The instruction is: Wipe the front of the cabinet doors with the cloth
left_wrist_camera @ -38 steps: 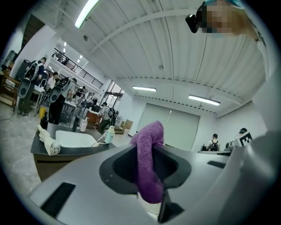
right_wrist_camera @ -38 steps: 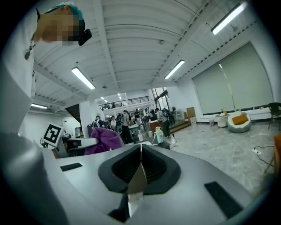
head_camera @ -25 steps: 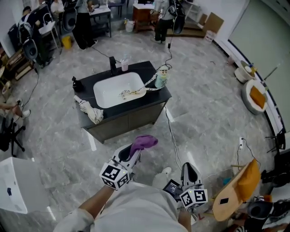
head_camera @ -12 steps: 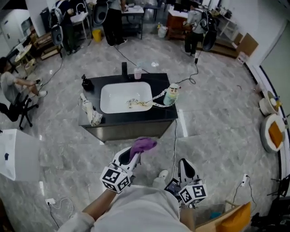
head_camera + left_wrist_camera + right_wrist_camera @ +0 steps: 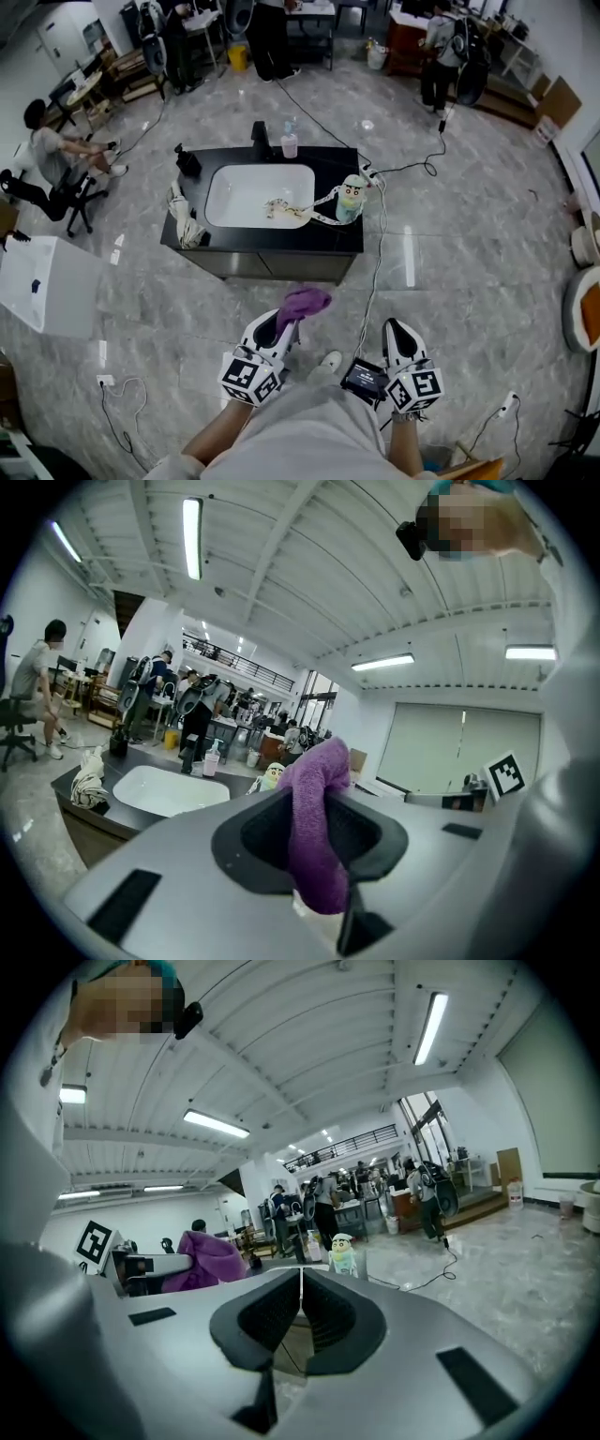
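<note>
A dark cabinet [image 5: 281, 265] with a black top and a white sink [image 5: 258, 195] stands on the floor ahead of me; its front doors face me. My left gripper [image 5: 284, 326] is shut on a purple cloth [image 5: 303, 303], which sticks out past the jaws [image 5: 314, 832], short of the cabinet front. My right gripper [image 5: 396, 335] hangs lower right, jaws closed together with nothing between them [image 5: 300, 1307]. The purple cloth [image 5: 202, 1260] shows at the left of the right gripper view.
On the counter stand a cartoon-figure bottle [image 5: 351, 200], a pink soap bottle [image 5: 290, 142], a black faucet [image 5: 260, 139] and a bundled white rag [image 5: 181, 223]. Cables [image 5: 380, 253] trail over the marble floor. A white box [image 5: 47, 281] stands at left. People [image 5: 52, 150] work at the back.
The view has swung so the cabinet sits more squarely ahead and slightly higher in frame. Both grippers keep their hold and pose, the cloth still short of the doors.
</note>
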Tool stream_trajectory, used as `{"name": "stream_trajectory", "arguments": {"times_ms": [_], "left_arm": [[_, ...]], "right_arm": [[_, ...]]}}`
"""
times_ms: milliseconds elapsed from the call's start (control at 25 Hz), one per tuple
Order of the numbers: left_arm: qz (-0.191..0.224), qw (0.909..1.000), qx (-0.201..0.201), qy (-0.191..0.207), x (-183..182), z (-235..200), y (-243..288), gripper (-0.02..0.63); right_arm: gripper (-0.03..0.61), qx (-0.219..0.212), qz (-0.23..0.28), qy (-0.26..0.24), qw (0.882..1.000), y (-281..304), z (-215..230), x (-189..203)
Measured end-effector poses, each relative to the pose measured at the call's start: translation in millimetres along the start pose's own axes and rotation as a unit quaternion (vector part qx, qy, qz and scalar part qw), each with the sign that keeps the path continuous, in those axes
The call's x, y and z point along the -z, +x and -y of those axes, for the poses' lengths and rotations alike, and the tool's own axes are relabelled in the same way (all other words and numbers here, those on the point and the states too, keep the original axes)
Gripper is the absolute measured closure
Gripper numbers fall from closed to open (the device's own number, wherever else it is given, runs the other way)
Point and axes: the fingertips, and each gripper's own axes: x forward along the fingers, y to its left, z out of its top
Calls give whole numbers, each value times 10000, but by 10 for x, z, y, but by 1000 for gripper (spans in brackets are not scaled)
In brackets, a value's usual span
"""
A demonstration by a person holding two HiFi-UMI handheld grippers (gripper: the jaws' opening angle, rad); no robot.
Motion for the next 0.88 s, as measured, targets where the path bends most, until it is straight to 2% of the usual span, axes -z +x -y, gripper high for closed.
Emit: {"name": "stream_trajectory", "arguments": {"times_ms": [200, 360, 560, 880], "left_arm": [[-146, 9995, -267, -34, 188, 59, 272, 525], [-551, 9979, -308, -113, 541, -48, 472, 525], [-834, 9963, -112, -200, 918, -205, 919, 525], [-1249, 9911, 313, -323, 1706, -273, 1643, 525]], "right_arm": [[551, -221, -429, 55, 9988, 258, 406, 230], [551, -376, -589, -87, 9975, 547, 575, 332], [551, -530, -605, -201, 9966, 899, 780, 470], [551, -385, -1063, -39, 9936, 1203, 1151, 1357]]}}
